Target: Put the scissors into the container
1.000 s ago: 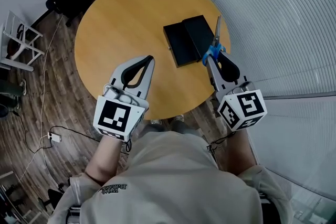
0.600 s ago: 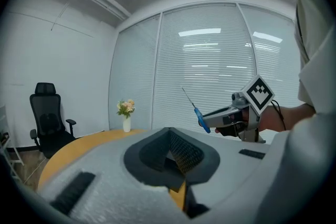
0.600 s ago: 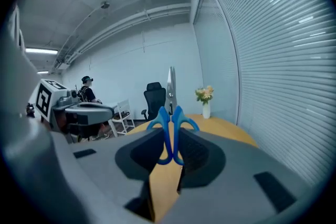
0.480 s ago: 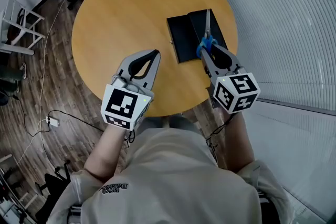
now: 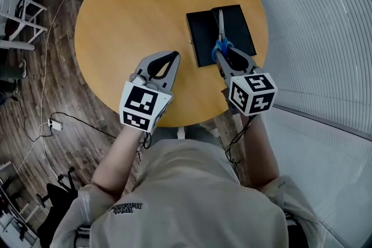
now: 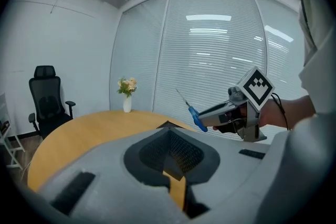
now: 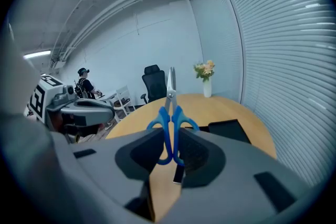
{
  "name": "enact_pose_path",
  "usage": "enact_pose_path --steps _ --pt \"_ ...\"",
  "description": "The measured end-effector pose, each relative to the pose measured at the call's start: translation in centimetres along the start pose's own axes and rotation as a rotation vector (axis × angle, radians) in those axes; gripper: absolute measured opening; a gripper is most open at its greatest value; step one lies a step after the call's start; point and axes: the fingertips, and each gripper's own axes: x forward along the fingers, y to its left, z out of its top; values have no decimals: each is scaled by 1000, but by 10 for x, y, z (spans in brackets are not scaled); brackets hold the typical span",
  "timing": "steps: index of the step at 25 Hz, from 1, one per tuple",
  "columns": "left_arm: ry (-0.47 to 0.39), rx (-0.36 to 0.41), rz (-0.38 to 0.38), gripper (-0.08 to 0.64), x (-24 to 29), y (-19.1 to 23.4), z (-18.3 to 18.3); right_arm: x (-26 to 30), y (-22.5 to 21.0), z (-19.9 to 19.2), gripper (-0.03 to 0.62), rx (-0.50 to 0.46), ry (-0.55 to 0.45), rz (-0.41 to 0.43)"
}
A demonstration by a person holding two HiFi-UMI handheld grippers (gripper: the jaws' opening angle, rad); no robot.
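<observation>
The blue-handled scissors point(image 5: 220, 38) are held over the black container point(image 5: 238, 26), blades pointing away from me. My right gripper point(image 5: 221, 58) is shut on the scissors' handles point(image 7: 169, 118), and the blades stand up between its jaws. The open container point(image 7: 229, 130) lies on the round wooden table point(image 5: 133, 14), right of centre. My left gripper point(image 5: 174, 56) hovers over the table's near part, shut with nothing in it. The left gripper view shows the scissors point(image 6: 192, 109) in the air above the table.
A white vase with flowers point(image 6: 127, 102) stands at the table's far edge. A black office chair point(image 6: 46, 102) and a white rack point(image 5: 17, 14) stand on the wood floor to the left. Window blinds point(image 5: 325, 38) run close along the right side.
My right gripper has carried the scissors leftward from the container's right edge to above it. The left gripper has stayed shut near the table's front.
</observation>
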Motion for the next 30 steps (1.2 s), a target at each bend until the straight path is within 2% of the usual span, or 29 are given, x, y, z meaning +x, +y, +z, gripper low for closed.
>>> enact_pose_path --steps 14,30 --pt "133 -128 -10 21 41 15 -68 72 -33 -65 97 31 198 -21" --pt "207 -202 -15 21 74 30 -127 128 -56 -149 97 36 430 -41"
